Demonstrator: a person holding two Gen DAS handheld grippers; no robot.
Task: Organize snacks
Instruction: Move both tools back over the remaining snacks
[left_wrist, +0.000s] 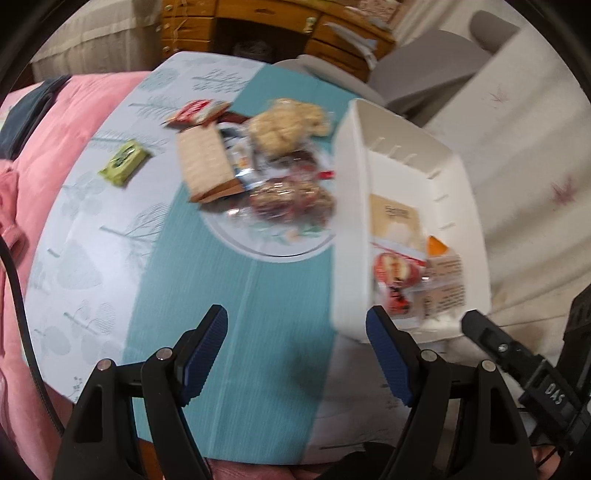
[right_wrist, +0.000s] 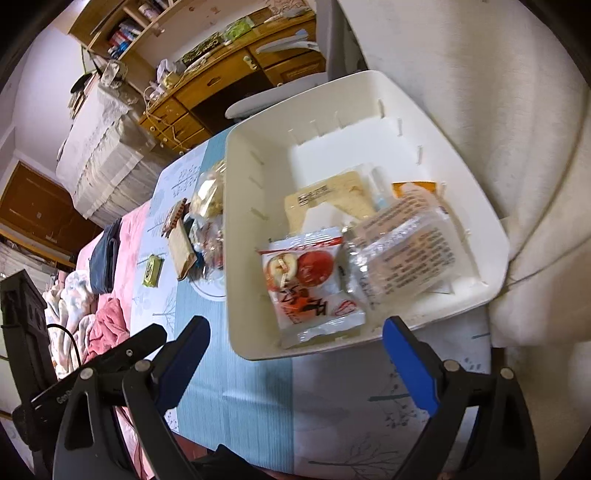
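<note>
Left gripper (left_wrist: 297, 354), bottom centre of the left wrist view: blue-padded fingers (left_wrist: 205, 354) spread wide, nothing between them, only teal-and-white tablecloth (left_wrist: 236, 295) below. Right gripper (right_wrist: 295, 363), bottom centre of the right wrist view: fingers (right_wrist: 410, 369) likewise spread wide, gripping nothing, poised just short of the near rim of the white bin (right_wrist: 255, 258).

White bin: right half of the left wrist view, centre of the right wrist view, resting on the tablecloth against a cream fabric surface (right_wrist: 480, 92). Contents, seen from the right wrist: red-and-white snack packet (right_wrist: 310, 284) at the near wall; clear wrapper with printed text (right_wrist: 406, 254) just beside it to the right, overlapping; pale flat packet (right_wrist: 332, 203) behind both; orange packet (right_wrist: 413, 186) toward the far right, partly covered.

Loose snacks, upper centre of the left wrist view, piled on a round plate (left_wrist: 280, 247) just left of the bin: tan cracker pack (left_wrist: 207, 164), bag of pale puffed pieces (left_wrist: 288, 125), clear bag of dark reddish pieces (left_wrist: 291, 195), red packet (left_wrist: 195, 110) at the far edge. Green packet (left_wrist: 123, 162): alone on the tablecloth, well apart to the left of the pile.

Pink bedding (left_wrist: 55, 147): left edge of the frame. Wooden desk (left_wrist: 258, 26): top of the frame. Labels blurred, not legible.
</note>
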